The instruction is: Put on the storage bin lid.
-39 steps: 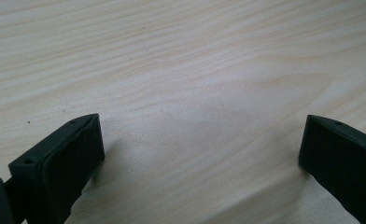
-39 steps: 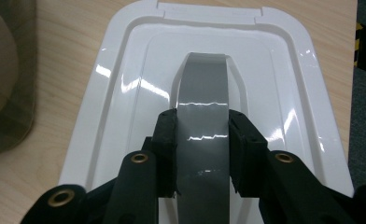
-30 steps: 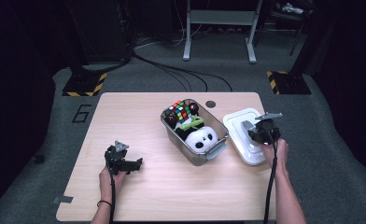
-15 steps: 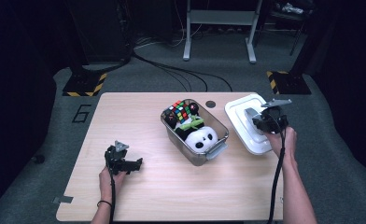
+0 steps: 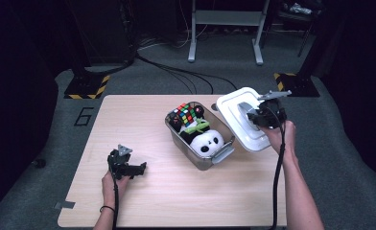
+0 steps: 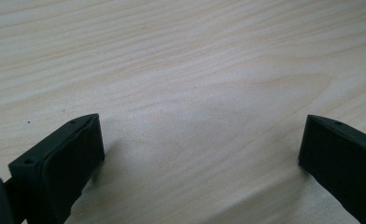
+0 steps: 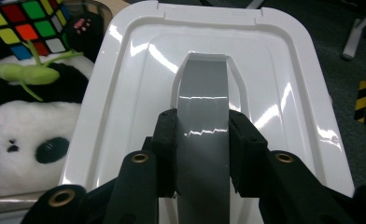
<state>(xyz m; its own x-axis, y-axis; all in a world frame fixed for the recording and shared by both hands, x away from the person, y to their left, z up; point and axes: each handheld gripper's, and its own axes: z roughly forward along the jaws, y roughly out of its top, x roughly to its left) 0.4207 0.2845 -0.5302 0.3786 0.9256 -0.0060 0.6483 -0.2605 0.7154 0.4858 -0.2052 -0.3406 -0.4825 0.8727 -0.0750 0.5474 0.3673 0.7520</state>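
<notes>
Right gripper view: hand-held gripper [image 7: 202, 149] clamps white lid's [image 7: 284, 93] grey handle [image 7: 203, 107].

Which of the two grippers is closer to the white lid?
The right gripper: it clamps the grey handle of the white lid. The left gripper sits open on the table, across the bin.

White lid [image 7: 284, 93] (grey handle [image 7: 203, 116])

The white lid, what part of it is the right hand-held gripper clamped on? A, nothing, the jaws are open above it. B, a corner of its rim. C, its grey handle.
C: in the right gripper view the right hand-held gripper has its jaws pressed on both sides of the grey handle atop the white lid.
</notes>
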